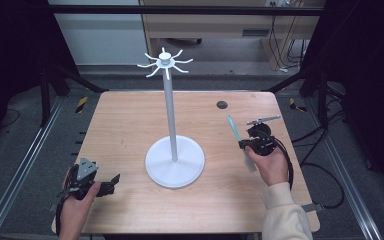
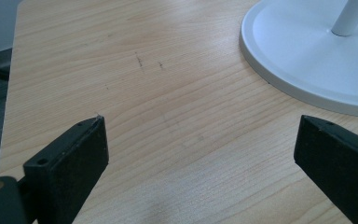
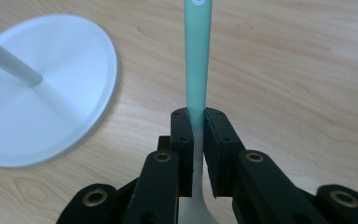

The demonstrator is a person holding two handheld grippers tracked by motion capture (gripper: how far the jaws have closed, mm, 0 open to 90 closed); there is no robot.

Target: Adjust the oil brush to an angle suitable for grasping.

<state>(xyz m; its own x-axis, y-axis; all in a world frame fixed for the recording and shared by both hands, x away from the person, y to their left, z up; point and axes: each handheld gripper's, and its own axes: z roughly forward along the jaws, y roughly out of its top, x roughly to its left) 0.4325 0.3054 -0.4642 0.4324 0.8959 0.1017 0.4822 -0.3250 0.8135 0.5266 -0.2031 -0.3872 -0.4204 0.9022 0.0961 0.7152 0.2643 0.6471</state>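
The right tongs [image 1: 243, 145] are clamping a slim utensil with a pale green handle fading to white [image 1: 233, 129], their two black jaws pressed tight against either side of its shaft. In the right gripper view the utensil [image 3: 198, 56] is running straight up from between the jaws, and a white part is widening out below them toward the near edge. From above, the green end is pointing away toward the far side of the light wooden table [image 1: 130, 125], tilted a little to the left, and the white end is sticking out near the person's right hand [image 1: 272, 165], which is wearing a cream sleeve. The utensil is sitting over the right part of the table, well apart from the stand.

In the middle of the table a white metal stand with a round flat base, a thin upright pole and a crown of curved hooks on top [image 1: 174, 160] is standing upright. Its base [image 3: 42, 93] is lying to the left of the held utensil.

The left tongs [image 1: 111, 182] are resting at the near left corner of the table in the person's left hand [image 1: 75, 210], with their jaws spread wide and nothing between them. In the left gripper view, bare table [image 2: 168, 93] is showing between the jaws, and the rim of the stand's base [image 2: 307, 60] is lying at the far right.

A small dark round hole [image 1: 222, 104] is sitting in the table's far right part.
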